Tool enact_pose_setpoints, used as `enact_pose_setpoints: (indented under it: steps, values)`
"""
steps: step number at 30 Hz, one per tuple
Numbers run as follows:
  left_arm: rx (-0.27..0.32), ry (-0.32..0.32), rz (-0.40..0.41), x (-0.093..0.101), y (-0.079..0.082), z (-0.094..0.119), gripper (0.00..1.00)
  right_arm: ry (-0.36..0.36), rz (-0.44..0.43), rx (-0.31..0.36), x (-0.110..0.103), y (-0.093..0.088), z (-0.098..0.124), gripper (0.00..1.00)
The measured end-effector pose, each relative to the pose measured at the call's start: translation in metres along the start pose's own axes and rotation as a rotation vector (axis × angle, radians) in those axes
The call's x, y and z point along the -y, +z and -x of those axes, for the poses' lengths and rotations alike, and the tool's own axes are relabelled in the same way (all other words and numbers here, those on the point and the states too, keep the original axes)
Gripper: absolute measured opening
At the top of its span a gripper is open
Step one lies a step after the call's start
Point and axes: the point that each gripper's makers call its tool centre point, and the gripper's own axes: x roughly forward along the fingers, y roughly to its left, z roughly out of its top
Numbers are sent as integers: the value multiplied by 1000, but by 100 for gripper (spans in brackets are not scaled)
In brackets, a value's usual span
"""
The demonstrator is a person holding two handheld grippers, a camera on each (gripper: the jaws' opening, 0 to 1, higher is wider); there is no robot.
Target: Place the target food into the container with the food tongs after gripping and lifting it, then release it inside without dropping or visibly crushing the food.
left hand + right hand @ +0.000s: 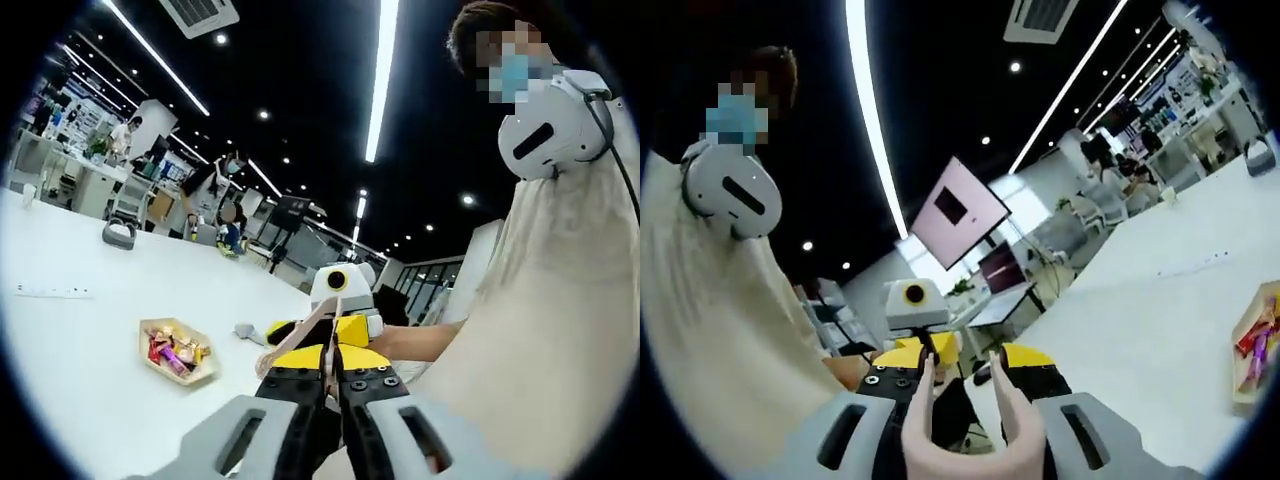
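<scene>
Half the container (1262, 345) cut off

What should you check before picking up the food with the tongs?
1. Tongs between the right gripper fingers: ok.
2. Tong arms spread open: ok.
3. Firm hold on the tongs: cannot tell.
4. Left gripper out of the way: not ok, its fingers are close together right beside the tongs.
5. Tongs aimed at the tray: not ok, they point toward the person, and the tray sits off to the side on the white table.
6. Target food spotted: cannot tell, colourful wrapped pieces already lie in the tray.
</scene>
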Motion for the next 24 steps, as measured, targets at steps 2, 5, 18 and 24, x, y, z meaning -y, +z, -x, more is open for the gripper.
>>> enact_pose_setpoints:
  steps: [2,5,18,24]
  values:
    - [-12,-4,-1,2,-2,1,0,-5,4,-16,-1,-2,0,29]
    - [-41,-5,-12,6,-6,3,0,-2,26,-66,-3,-8,-1,30]
    - [-27,43,-19,6,-4,20,0,67,68,-143,-8,-10,-9,29]
    - [-39,61,-15,6,-9,27,0,71,105,-227,-8,-19,-8,28]
